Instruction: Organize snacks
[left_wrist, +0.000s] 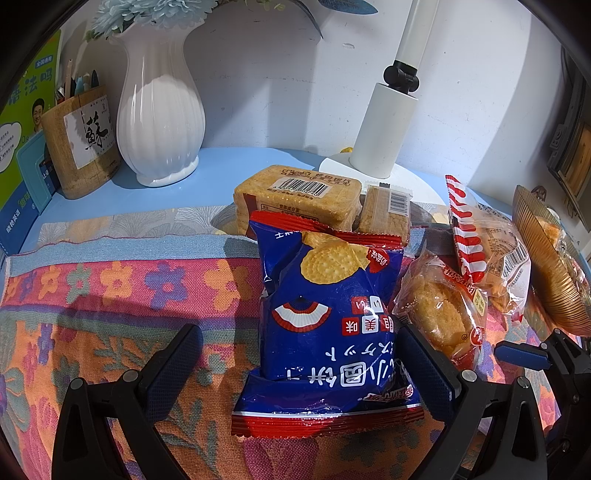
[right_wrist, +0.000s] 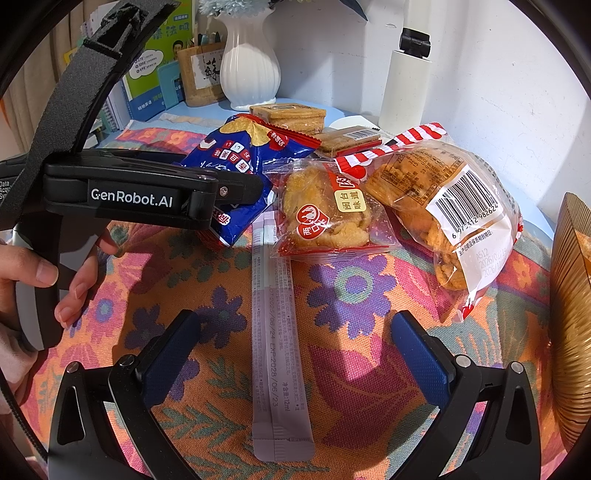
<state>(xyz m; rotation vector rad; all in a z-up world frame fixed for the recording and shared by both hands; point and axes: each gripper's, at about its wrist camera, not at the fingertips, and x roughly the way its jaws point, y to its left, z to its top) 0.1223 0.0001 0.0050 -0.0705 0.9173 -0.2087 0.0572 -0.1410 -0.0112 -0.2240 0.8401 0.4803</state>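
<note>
On floral cloth over tabletop: blue foil cracker bag (left_wrist: 328, 332) between left gripper (left_wrist: 306, 369) fingers, spread wide, not yet clamped. Right gripper (right_wrist: 295, 362) likewise wide open, empty, straddling pale lilac sachet stick (right_wrist: 277, 332). Risk: slippery puffed foil squirting out; crackers crushed if overclamped.

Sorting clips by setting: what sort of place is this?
Probably a home desk or study corner: a pen holder, study books and a white vase stand behind a floral cloth strewn with snacks.
</note>
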